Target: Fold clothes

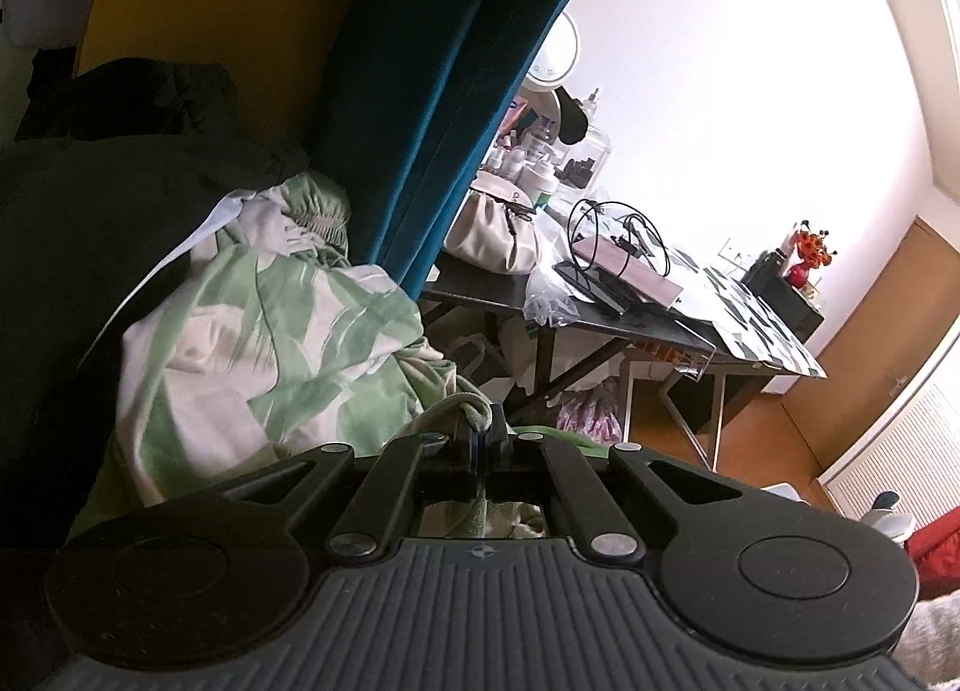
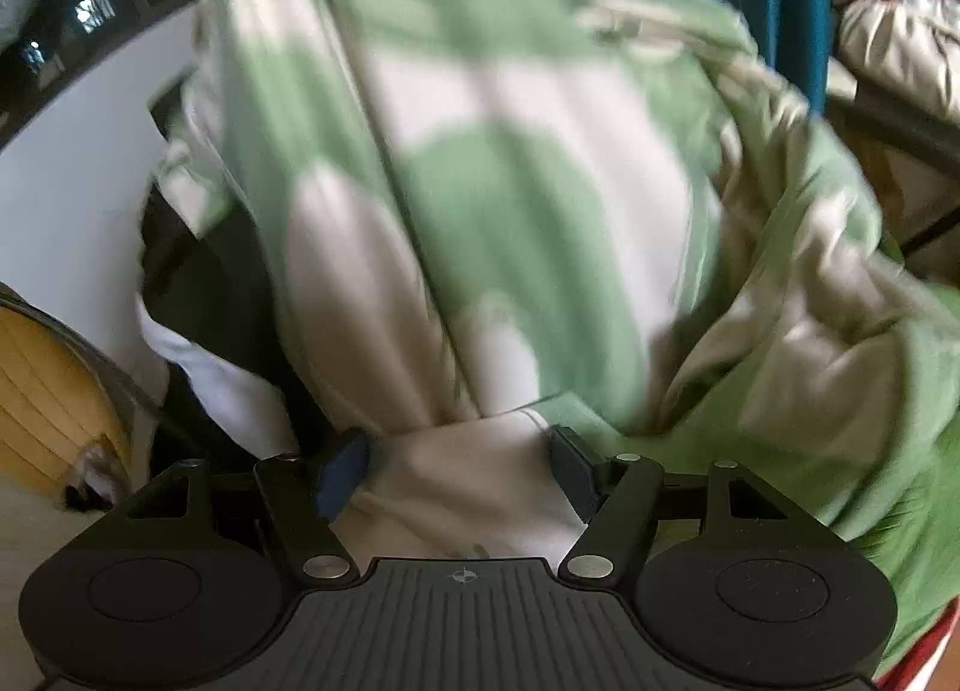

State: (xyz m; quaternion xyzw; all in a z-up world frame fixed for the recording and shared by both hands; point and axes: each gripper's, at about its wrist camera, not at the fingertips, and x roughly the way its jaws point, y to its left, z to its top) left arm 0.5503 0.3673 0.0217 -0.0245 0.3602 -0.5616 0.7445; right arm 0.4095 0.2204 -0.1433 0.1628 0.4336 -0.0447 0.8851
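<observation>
A green and white patterned garment (image 1: 270, 331) hangs bunched in the left wrist view, against a dark-clothed person at the left. My left gripper (image 1: 480, 439) is shut on a fold of its green edge, with cloth pinched between the fingertips. In the right wrist view the same garment (image 2: 480, 181) fills the frame, blurred by motion. My right gripper (image 2: 459, 463) has its jaws wide apart, with a pale part of the cloth lying between the blue-padded fingers (image 2: 342, 475). The jaws do not pinch the cloth.
A teal curtain (image 1: 432, 90) hangs behind the garment. A dark folding table (image 1: 600, 319) at the right is crowded with a beige bag (image 1: 492, 235), bottles, cables and papers. A wooden floor and a white radiator (image 1: 900, 451) lie beyond. A white board (image 2: 72, 199) shows at the left.
</observation>
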